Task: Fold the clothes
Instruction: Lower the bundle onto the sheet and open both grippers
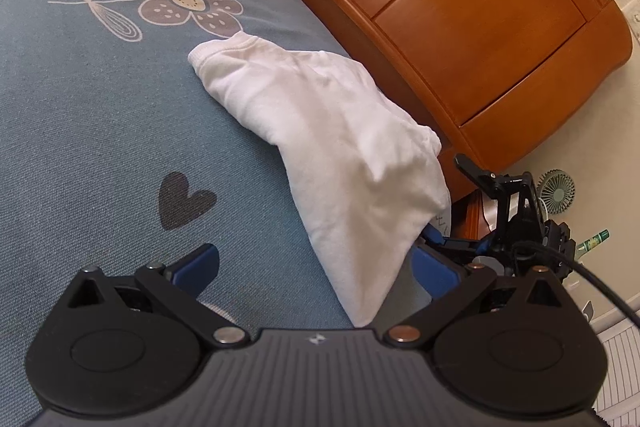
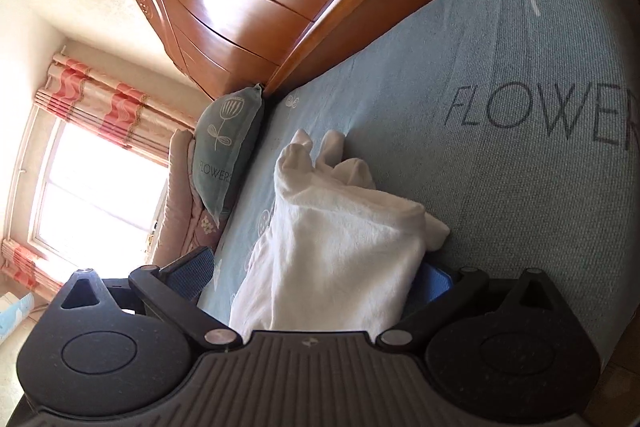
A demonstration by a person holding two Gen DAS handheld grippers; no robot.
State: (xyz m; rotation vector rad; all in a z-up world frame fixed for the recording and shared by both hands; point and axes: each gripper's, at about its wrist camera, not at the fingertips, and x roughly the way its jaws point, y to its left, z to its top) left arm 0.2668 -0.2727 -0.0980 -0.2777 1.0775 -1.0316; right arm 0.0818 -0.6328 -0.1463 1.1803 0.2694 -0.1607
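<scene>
A white garment (image 1: 320, 131) lies bunched on the blue patterned bedspread (image 1: 100, 107), running from near the flower print down between my left gripper's blue fingers. My left gripper (image 1: 316, 269) is open, and the garment's lower tip lies loosely in the gap. The right gripper (image 1: 440, 241) sits at the garment's right edge, where the cloth rises in a peak over it. In the right wrist view the garment (image 2: 340, 247) fills the space between the wide-apart fingers of my right gripper (image 2: 314, 271), which is open. The cloth covers part of the right finger.
A curved wooden headboard (image 1: 460, 7) borders the bed on the right. A blue pillow (image 2: 226, 151) leans by the headboard, with a window and pink curtains (image 2: 100, 107) beyond. A small fan (image 1: 558, 191) and a bottle (image 1: 594, 241) sit off the bed edge.
</scene>
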